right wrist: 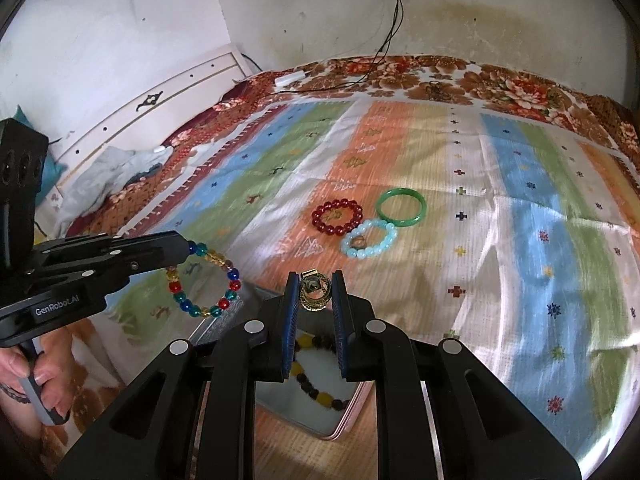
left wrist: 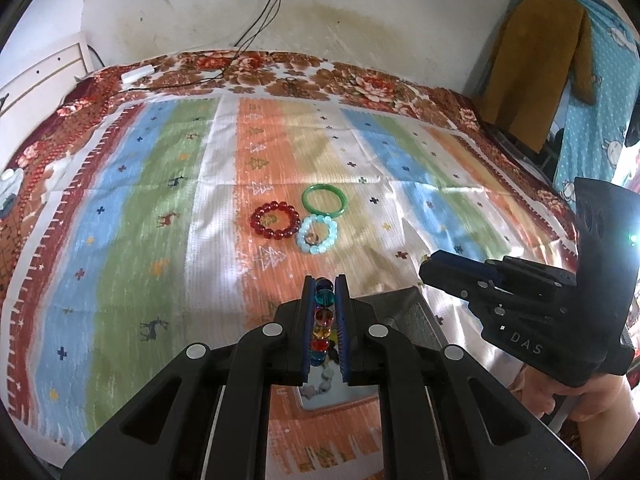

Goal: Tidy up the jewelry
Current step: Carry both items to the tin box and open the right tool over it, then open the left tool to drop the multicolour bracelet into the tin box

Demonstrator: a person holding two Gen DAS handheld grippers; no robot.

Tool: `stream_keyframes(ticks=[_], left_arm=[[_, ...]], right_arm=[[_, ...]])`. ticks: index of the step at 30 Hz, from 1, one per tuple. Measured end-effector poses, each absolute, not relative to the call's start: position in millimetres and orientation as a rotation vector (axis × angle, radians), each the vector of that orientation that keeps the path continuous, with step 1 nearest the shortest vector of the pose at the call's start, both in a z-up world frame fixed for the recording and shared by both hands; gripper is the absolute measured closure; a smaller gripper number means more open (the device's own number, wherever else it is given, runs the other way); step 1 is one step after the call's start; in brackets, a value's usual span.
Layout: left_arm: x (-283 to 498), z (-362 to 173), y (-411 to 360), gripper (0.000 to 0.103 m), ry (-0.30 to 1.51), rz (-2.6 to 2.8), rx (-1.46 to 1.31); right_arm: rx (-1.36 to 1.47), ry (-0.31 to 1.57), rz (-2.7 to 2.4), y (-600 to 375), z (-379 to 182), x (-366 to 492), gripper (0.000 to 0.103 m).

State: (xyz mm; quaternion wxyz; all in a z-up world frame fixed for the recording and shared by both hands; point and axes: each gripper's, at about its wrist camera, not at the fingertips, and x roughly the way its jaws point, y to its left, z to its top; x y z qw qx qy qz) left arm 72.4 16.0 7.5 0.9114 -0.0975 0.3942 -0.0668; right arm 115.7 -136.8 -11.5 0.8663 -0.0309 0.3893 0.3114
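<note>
Left gripper: we see the left gripper [left wrist: 325, 282] clamped tight on a multicoloured bead bracelet [right wrist: 206, 282]; in the right wrist view the loop hangs free from its tips above the cloth.
Right gripper: the right gripper [right wrist: 316, 280] is nearly closed, its blue pads pinching a small gold-coloured coiled piece of jewelry [right wrist: 315, 293]; we cannot tell exactly what kind of piece it is.
On the cloth: a red bead bracelet [left wrist: 275, 220], a green bangle [left wrist: 324, 199] and a pale blue bead bracelet [left wrist: 317, 235] lie close together on the orange stripe of the striped cloth [left wrist: 132, 216]; the pale blue one touches the green bangle and sits just beside the red one.
Tray: below both grippers we see a mirrored tray [right wrist: 336, 420] with a pinkish rim, and in it a bracelet of yellow and dark beads [right wrist: 316, 394].
Person: a hand [right wrist: 38, 376] grips the left tool's handle, seen at the lower left of the right wrist view.
Surroundings: the cloth covers a floral bedspread [left wrist: 360, 84] against a white wall.
</note>
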Motion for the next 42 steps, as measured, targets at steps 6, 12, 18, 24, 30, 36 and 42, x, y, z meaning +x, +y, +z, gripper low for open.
stream_keyframes(ticks=[6, 12, 18, 24, 30, 36, 42], left_arm=[[70, 8, 13, 0.094, 0.810, -0.139, -0.204], [70, 5, 8, 0.093, 0.826, -0.152, -0.205], [74, 2, 17, 0.074, 0.826, -0.098, -0.204], [79, -3, 32, 0.067, 0.838, -0.066, -0.231], [89, -13, 39, 0.065, 0.857, -0.046, -0.225], [102, -17, 41, 0.064, 0.862, -0.026, -0.213], [117, -19, 43, 0.063, 0.863, -0.017, -0.204]], right_arm=[[-0.069, 0.840, 0.660, -138, -17, 110, 0.086], [-0.065, 0.878, 0.685, -135, -23, 108, 0.086], [-0.056, 0.914, 0.687, -136, -28, 110, 0.054], [-0.032, 0.924, 0.654, -142, -30, 117, 0.053], [-0.009, 0.906, 0.633, -146, -27, 128, 0.053], [-0.010, 0.883, 0.618, -146, -25, 139, 0.053], [-0.021, 0.879, 0.615, -141, -25, 150, 0.053]])
